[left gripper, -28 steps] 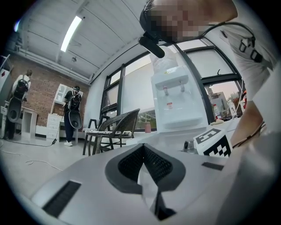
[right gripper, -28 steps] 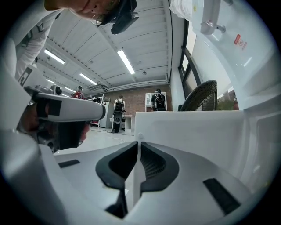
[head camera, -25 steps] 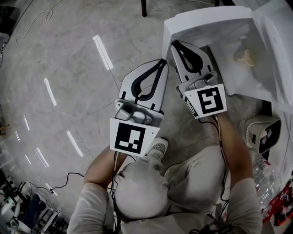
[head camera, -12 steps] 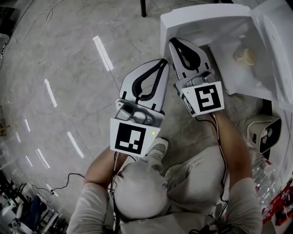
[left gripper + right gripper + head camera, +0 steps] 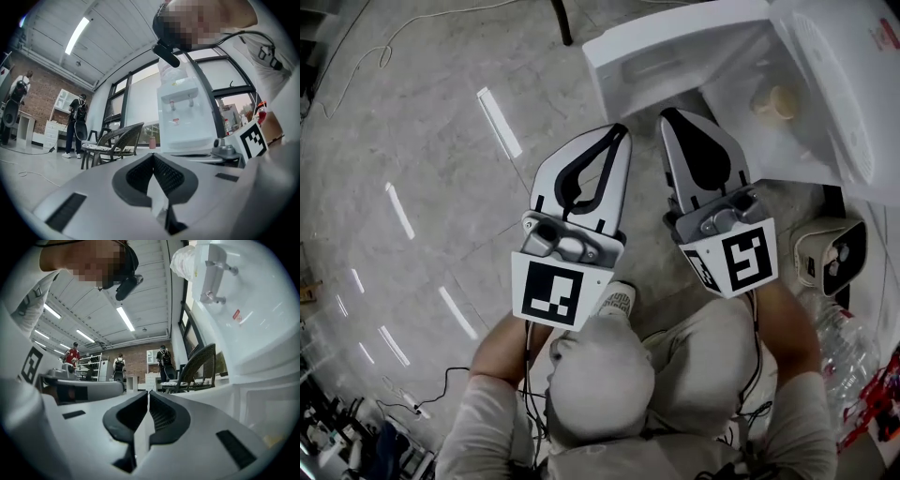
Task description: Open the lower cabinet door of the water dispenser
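Crouches over the grey floor point(image 5: 422, 187) before the water dispenser point(image 5: 853, 103), a pair of tongs in each hand, both pointed level and side by side.

Holds the left tongs point(image 5: 621, 131) pinched together with nothing between the pads, as plainly seen in the left gripper view. Holds the right tongs point(image 5: 670, 114) just as tightly closed and just as empty, immediately to the right of the left pair.

Shows the lower cabinet door point(image 5: 666, 47) swung out just ahead of both sets of tips, nearest the right tongs yet touching neither. Exposes the cabinet cavity point(image 5: 731, 89) ahead and to the right of the right tongs, with a pale round object point(image 5: 773, 100) inside, too small to identify. Puts the dispenser's taps point(image 5: 213, 275) high and to the right of the right tongs in the right gripper view.

Reads as the closing stage of the task: door already open, both tongs clear of it.

Calls next, at most, for a check on how wide the door stands. If wider is wanted, asks the right tongs to go forward to the door's free edge, nip or hook it, and draw it round its hinge arc, not straight back. Otherwise needs only a clean retreat, without brushing the panel.
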{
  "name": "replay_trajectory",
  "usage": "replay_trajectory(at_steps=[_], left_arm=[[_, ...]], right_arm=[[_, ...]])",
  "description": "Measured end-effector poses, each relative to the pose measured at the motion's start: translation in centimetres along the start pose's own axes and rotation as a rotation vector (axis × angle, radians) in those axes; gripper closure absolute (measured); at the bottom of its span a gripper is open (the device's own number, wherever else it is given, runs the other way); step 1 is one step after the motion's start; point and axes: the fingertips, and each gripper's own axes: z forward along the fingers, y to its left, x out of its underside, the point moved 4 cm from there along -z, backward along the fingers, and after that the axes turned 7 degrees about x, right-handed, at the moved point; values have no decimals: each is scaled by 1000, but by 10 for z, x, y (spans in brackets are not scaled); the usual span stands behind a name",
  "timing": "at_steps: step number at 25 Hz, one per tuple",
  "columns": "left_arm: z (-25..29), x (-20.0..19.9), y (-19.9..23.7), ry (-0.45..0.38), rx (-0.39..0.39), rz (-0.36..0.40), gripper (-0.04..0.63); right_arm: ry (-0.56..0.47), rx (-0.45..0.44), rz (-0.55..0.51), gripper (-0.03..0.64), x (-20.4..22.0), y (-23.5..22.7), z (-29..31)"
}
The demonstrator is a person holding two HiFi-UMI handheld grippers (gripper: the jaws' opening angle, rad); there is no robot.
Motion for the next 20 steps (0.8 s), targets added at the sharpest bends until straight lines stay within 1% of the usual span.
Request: replay_trajectory(at_steps=[3, 6, 9, 11, 13, 18, 20], left_arm=[[9, -15, -7, -18, 35, 2, 594], [21, -35, -14, -16, 40, -6, 594], [25, -74, -22, -6, 33, -38, 594], [24, -113, -29, 8, 42, -42, 594], [21, -161, -34, 18, 55, -45, 594], [15, -299, -47, 16, 97, -38, 594], [16, -353, -51, 14, 109, -58, 594]], right_arm=[[-12, 33, -1, 592, -20, -5, -18], [-7, 90, 14, 592, -40, -15, -34], [11, 155, 33, 592, -77, -21, -53], [23, 194, 36, 592, -116, -21, -68], [25, 241, 42, 592, -165, -19, -84], [34, 317, 50, 592, -302, -13, -116], [46, 350, 61, 592, -356, -11, -127]])
